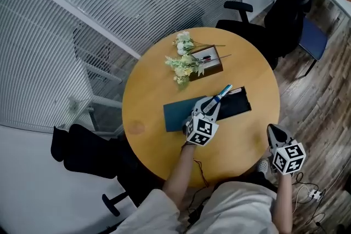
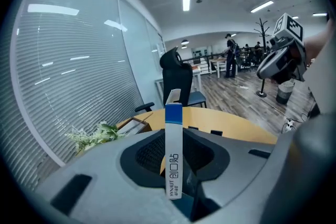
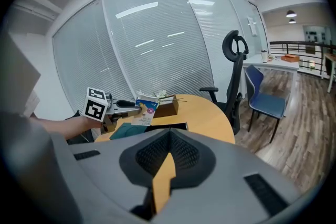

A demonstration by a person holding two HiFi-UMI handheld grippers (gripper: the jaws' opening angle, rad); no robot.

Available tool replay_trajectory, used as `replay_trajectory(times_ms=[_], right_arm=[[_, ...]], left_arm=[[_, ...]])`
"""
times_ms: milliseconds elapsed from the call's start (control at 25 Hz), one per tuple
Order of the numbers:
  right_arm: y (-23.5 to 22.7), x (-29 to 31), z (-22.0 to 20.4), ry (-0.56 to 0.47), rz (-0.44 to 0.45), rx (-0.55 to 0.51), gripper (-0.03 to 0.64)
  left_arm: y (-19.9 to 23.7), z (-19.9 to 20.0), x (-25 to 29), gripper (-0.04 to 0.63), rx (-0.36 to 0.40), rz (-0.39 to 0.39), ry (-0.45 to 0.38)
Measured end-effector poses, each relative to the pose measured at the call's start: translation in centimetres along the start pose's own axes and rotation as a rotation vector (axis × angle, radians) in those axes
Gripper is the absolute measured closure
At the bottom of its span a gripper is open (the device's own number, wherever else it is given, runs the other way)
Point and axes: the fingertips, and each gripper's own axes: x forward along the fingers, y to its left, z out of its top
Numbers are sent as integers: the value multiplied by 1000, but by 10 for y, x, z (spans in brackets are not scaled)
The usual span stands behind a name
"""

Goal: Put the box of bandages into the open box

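The box of bandages [image 1: 224,91], white with a blue end, is clamped in my left gripper [image 1: 215,101], which is shut on it above the round wooden table [image 1: 156,79]. In the left gripper view the box of bandages [image 2: 174,149] stands edge-on between the jaws of my left gripper [image 2: 175,173]. Just beneath it lies the flat open box [image 1: 237,104], black inside, with its teal lid [image 1: 176,116] laid out to the left. My right gripper [image 1: 273,130] hangs past the table's right edge, shut and empty; from my right gripper [image 3: 167,165] the bandage box [image 3: 145,111] shows over the teal lid [image 3: 124,131].
A brown box [image 1: 209,61] with a bunch of pale flowers [image 1: 184,63] sits at the table's far side. Black office chairs stand behind the table [image 1: 285,5] and at the near left [image 1: 82,150]. A slatted glass wall [image 1: 82,19] runs along the left.
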Motion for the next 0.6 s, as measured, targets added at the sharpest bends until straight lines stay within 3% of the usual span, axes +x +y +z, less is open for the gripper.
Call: replay_trajectory(times_ms=[440,600], right_arm=[[7,-5,-16,-1,7,44,618],[1,-11,-19,-5,-10,55,618]], left_arm=[[-30,-32,53,506,164,-88,147],[-41,-42,67,506,274,-102,203]])
